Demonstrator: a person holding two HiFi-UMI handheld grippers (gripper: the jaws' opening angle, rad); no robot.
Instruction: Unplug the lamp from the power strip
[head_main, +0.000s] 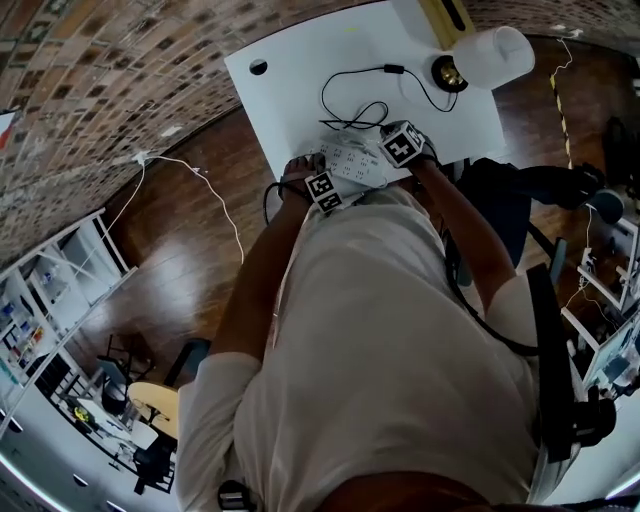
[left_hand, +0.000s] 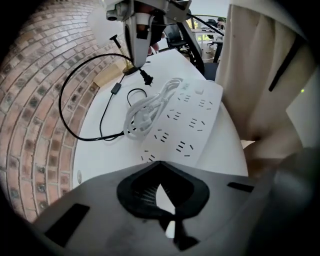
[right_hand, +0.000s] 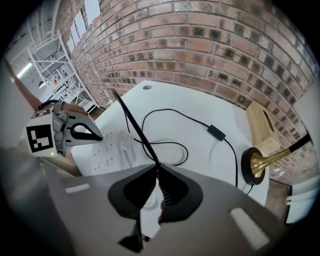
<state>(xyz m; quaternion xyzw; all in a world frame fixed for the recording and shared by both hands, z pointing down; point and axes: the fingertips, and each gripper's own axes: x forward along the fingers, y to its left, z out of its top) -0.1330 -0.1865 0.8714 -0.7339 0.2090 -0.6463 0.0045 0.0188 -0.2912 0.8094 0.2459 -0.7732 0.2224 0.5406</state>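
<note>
Gripping lamp cord (right_hand: 132, 122): right gripper (right_hand: 156, 167), jaws pinched almost together on the black cord.
Plug (left_hand: 146, 78): out of the sockets, hanging clear at 11 o'clock of the power strip (left_hand: 192, 122) in the left gripper view.
Power strip: flat at the 6 o'clock edge of the white table (head_main: 300, 90).
Left gripper (left_hand: 159, 164): jaws closed tip to tip, nothing between them, at the power strip's near end.
Lamp (head_main: 490, 55): at 1 o'clock of the power strip in the head view.
</note>
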